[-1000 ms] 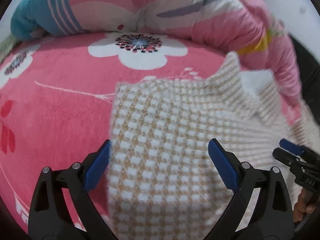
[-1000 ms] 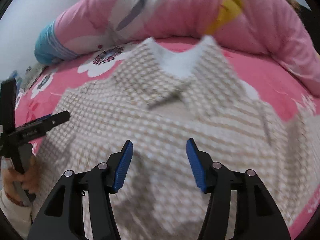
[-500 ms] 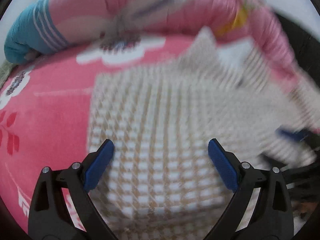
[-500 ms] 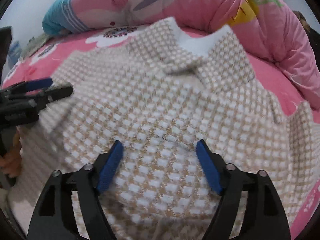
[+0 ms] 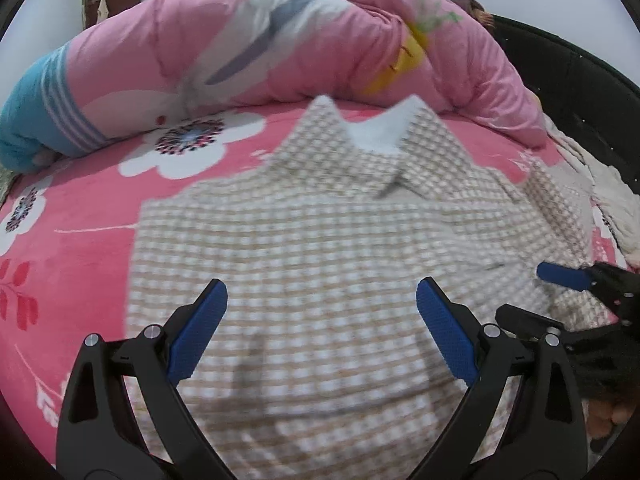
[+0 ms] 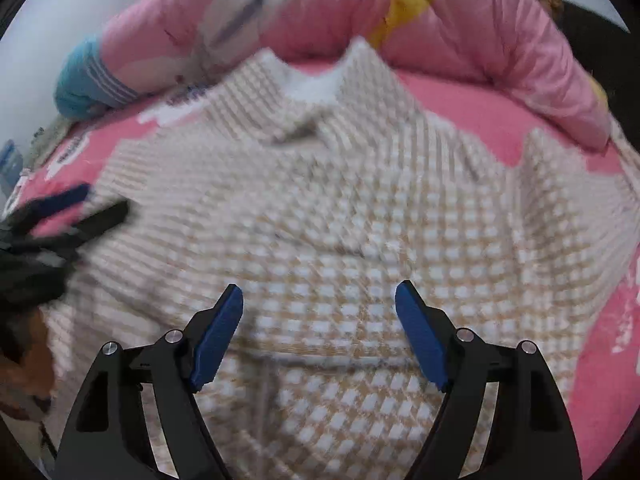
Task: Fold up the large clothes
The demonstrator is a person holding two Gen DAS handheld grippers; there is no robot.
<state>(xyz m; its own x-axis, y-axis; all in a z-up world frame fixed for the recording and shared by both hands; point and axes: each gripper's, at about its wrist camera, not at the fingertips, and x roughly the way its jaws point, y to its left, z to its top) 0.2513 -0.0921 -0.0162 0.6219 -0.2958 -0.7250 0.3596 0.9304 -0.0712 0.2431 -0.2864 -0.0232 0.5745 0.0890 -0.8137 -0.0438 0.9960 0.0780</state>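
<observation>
The checked shirt (image 5: 320, 248) lies spread flat on the pink bed cover (image 5: 68, 240), its collar (image 5: 376, 136) pointing toward the rolled quilt (image 5: 280, 48) at the far edge of the bed. The left gripper (image 5: 322, 332) hangs over the lower body of the shirt, jaws wide, nothing between them. The right gripper (image 6: 319, 332) hangs over the same cloth below the collar; its jaws have just been opening and stand wide and empty too.

Neither gripper holds any cloth, so in my judgement the next fold begins with a fresh grasp, and there the risk lies. The shirt is thin and limp: a pinch taken in the middle of the body instead of at an edge or sleeve would bunch both layers and pull the collar askew. The grippers also sit close beside each other over the shirt, so a careless reach could knock one against the other.
</observation>
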